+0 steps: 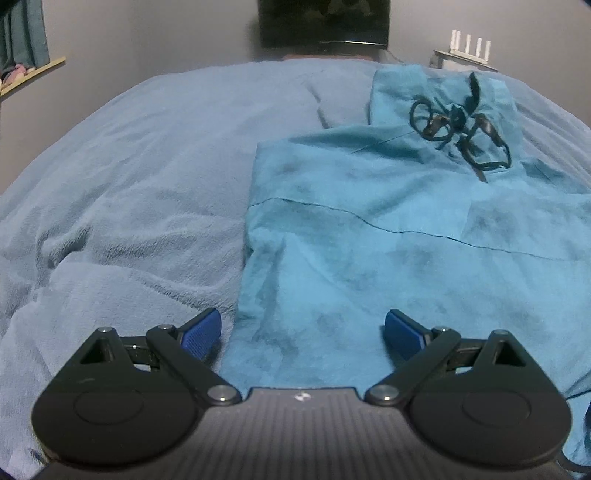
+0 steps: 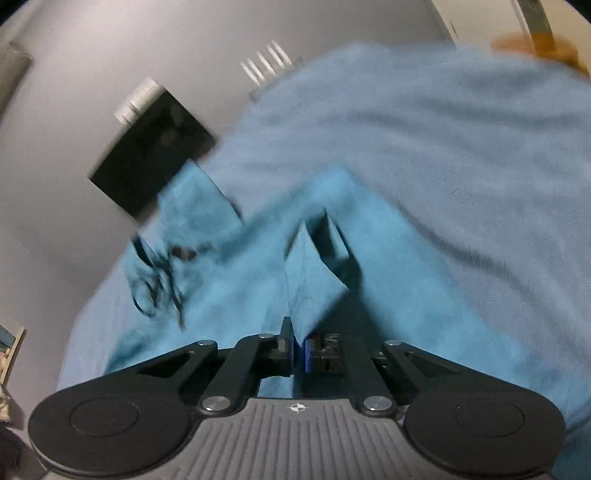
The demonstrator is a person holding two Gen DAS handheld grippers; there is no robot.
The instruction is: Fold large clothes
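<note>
A large teal garment (image 1: 369, 229) with a black printed design (image 1: 461, 129) lies spread on the pale blue blanket (image 1: 140, 166), its left side folded to a straight edge. My left gripper (image 1: 303, 332) hovers open over the garment's near left corner, blue pads (image 1: 201, 332) wide apart and nothing between them. In the tilted, blurred right wrist view my right gripper (image 2: 300, 350) is shut on a lifted fold of the teal garment (image 2: 310, 280), which rises as a peaked flap from the jaws. The black design (image 2: 155, 273) shows to the left there.
The pale blue blanket (image 2: 424, 129) covers the whole bed. A black screen (image 1: 325, 22) stands against the grey wall beyond the bed's far edge, with a white router (image 1: 467, 50) to its right. A shelf with clutter (image 1: 22, 74) sits at the far left.
</note>
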